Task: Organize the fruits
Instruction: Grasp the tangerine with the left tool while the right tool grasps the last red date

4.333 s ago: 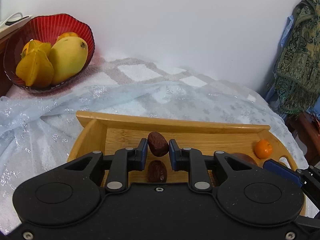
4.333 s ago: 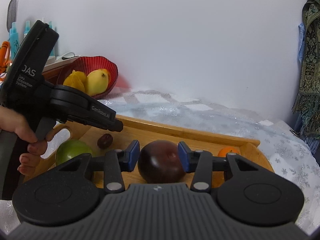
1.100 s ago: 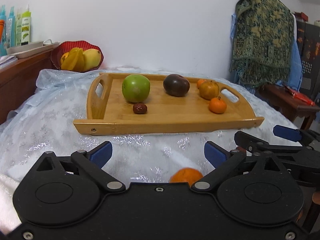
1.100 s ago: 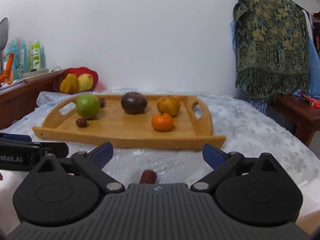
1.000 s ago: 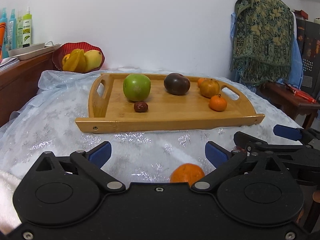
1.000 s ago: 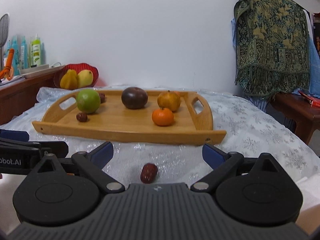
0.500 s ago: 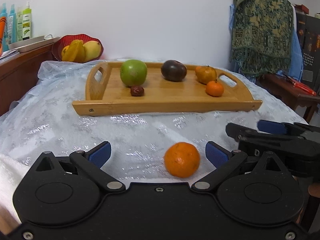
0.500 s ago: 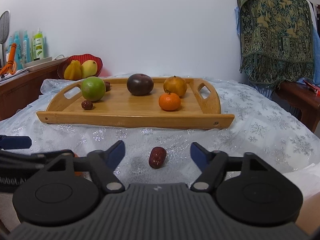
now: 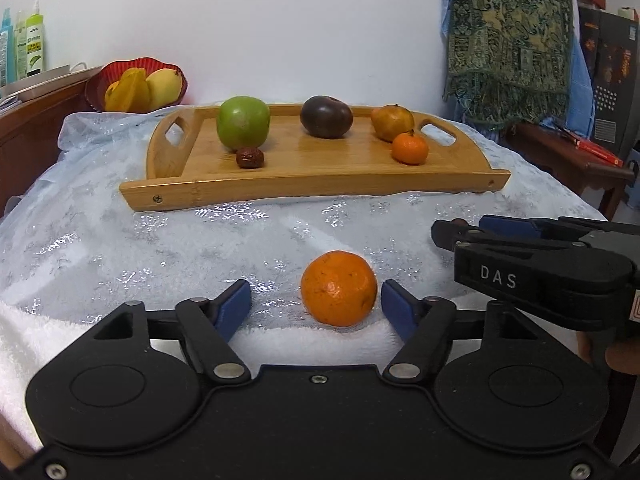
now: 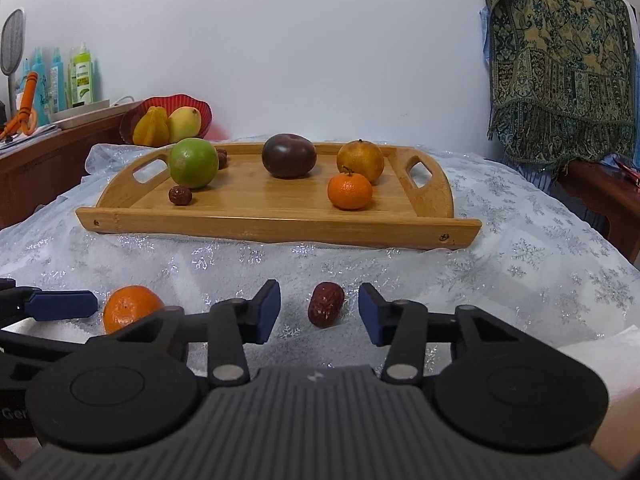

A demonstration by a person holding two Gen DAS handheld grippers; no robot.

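Observation:
On the lace cloth in front of the wooden tray [image 9: 312, 188], an orange mandarin [image 9: 339, 289] lies between the blue pads of my left gripper [image 9: 316, 306]. Its jaws are closing; the right pad is almost at the peel and the left pad stands apart. In the right wrist view a red date [image 10: 326, 304] lies between the closing pads of my right gripper [image 10: 319, 310], untouched by either. The tray [image 10: 280, 228] holds a green apple [image 10: 193, 168], a dark purple fruit [image 10: 289, 156], a brownish orange [image 10: 360, 160], a small mandarin [image 10: 350, 191] and a date [image 10: 180, 195].
A red bowl [image 9: 138, 80] with a mango and starfruit sits at the back left beside a wooden sideboard with bottles [image 10: 82, 76]. A patterned shawl [image 9: 508, 40] hangs at the right above a low wooden table [image 9: 568, 156]. A white towel [image 9: 36, 332] edges the near side.
Both pairs of jaws have narrowed from wide open. The left gripper has sunk, so the mandarin now sits fully between its pads. The date is now framed by the right pads.

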